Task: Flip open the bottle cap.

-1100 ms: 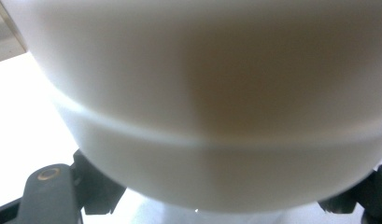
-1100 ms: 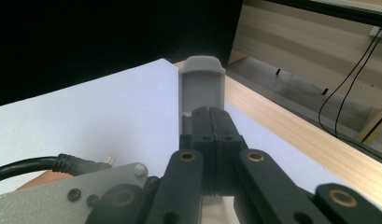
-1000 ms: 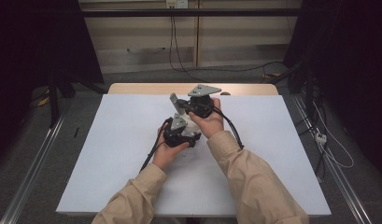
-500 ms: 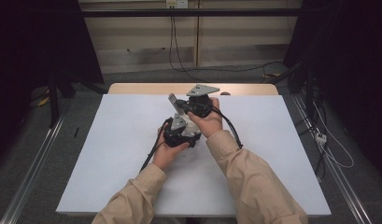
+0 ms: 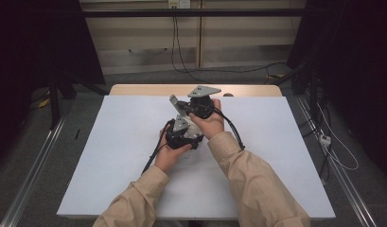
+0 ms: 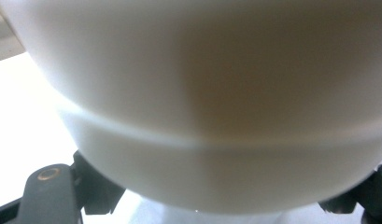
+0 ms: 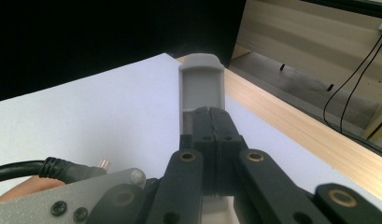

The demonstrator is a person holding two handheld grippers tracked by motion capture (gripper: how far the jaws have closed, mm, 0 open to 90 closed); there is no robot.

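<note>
- Over the middle of the table (image 5: 110, 165), you hold both things in the air, so the biggest risk is a drop. The white part (image 6: 202, 93) sits right against the left gripper (image 5: 184, 133), rounded and smooth. The jaws are closed as far as they go, apparently low on it, though the contact itself is hidden. If that curved wall slides out, the part falls to the table and may roll.
- At the right gripper (image 7: 209, 126), the pads are pressed together and pinch the low end of the grey piece (image 7: 201, 88). Most of the piece stands out beyond the tips. Press its far end against the white part and it can lever round in the pinch, or pop out altogether.
- Between your hands there is very little room. The grippers sit just beside each other, so a twist of either wrist may knock jaw against jaw and jolt both holds.
- Close up, the left gripper view is blurred by the white part, so you can't judge from there how the grey piece lines up. A misaligned push may jam or scrape it.
- Below your wrists, the cables (image 5: 155, 153) trail over the table and may snag as you turn.
</note>
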